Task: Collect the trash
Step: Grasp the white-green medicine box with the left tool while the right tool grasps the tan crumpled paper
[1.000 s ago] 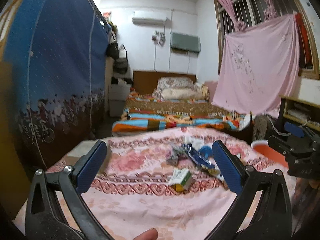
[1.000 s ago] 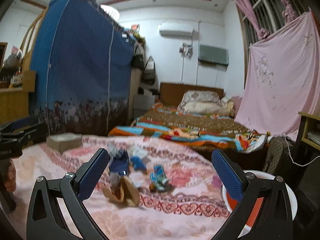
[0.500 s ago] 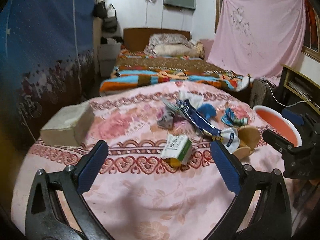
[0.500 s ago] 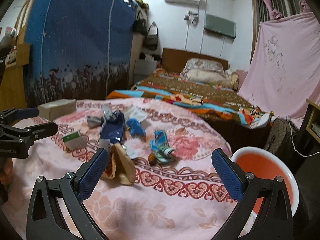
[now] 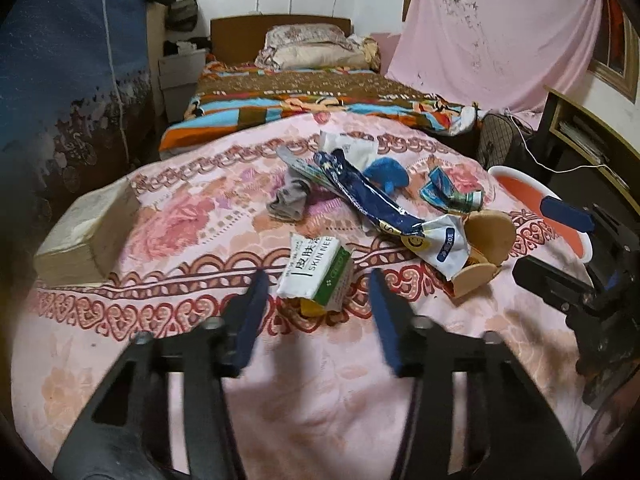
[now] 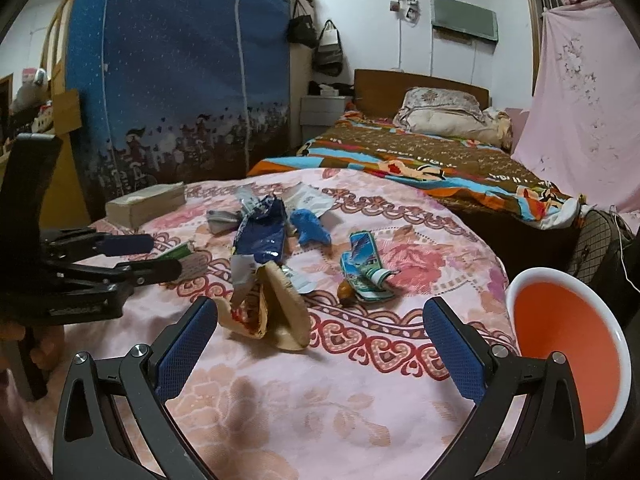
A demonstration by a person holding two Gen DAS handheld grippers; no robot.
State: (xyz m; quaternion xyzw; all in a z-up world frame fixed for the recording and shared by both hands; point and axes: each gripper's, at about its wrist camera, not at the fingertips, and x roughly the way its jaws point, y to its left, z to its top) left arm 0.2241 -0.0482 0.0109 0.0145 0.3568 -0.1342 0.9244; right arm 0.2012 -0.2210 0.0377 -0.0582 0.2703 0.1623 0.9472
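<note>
While the litter lies spread over the pink flowered cloth [image 5: 168, 208] of the desk, the risk sits mostly on the left side. A thick book [image 5: 86, 240] rests near the left edge, apart from the rubbish and no part of it, I judge. Next comes the white-and-green carton [image 5: 318, 270], lying flat and crumpled at its near end. The left hand-held gripper [image 5: 316, 308] has just been narrowing its jaws, and the carton's near end now sits between its blue pads with a gap showing on either side, so nothing is pinched yet. If they close this low they could catch the cloth as well, or squash the soft carton so it slips free.

Further right lie a grey rag [image 5: 290, 202], a long blue wrapper [image 5: 360, 196], a tan folded paper cup [image 6: 276, 308] and a crushed blue tube wrapper [image 6: 364, 268]. The right hand-held gripper [image 6: 320, 344] hovers just before the cup with its jaws spread wide and empty. The loose wrapper leans on the cup and may drag along with it. At the far right waits the orange basin [image 6: 568, 332], beside the desk's edge; a careless swing might drop rubbish short of it.
</note>
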